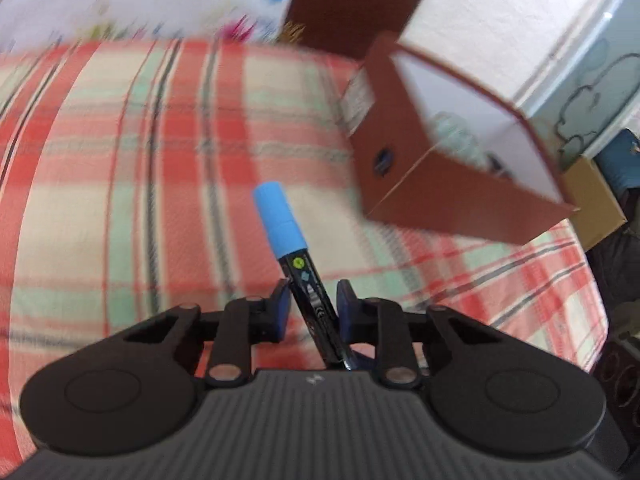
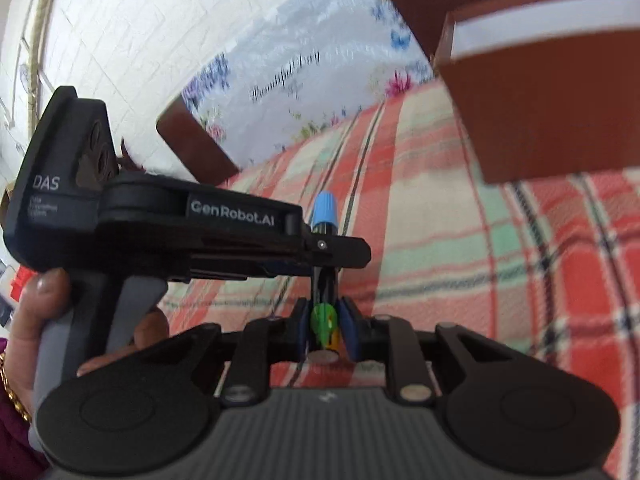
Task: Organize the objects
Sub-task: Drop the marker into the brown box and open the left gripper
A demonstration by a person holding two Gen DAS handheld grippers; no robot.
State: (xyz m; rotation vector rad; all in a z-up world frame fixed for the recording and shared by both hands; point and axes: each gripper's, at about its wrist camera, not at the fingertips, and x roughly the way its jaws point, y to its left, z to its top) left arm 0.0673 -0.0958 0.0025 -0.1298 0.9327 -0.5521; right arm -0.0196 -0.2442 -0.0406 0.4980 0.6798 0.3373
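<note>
Blue-capped black marker [image 1: 298, 264] held in the left claw [image 1: 310, 308] above the plaid bedspread [image 1: 120, 160].
Right claw [image 2: 325, 322] pinches a small green item [image 2: 324, 320]; next, carry both to the open brown cardboard box [image 1: 420, 184] and release inside.

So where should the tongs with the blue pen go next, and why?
Probably swing the left tongs rightward over the open brown box, then let go. They already grip the blue-capped marker, held above the checked blanket, and the box seems to hold other things.
</note>
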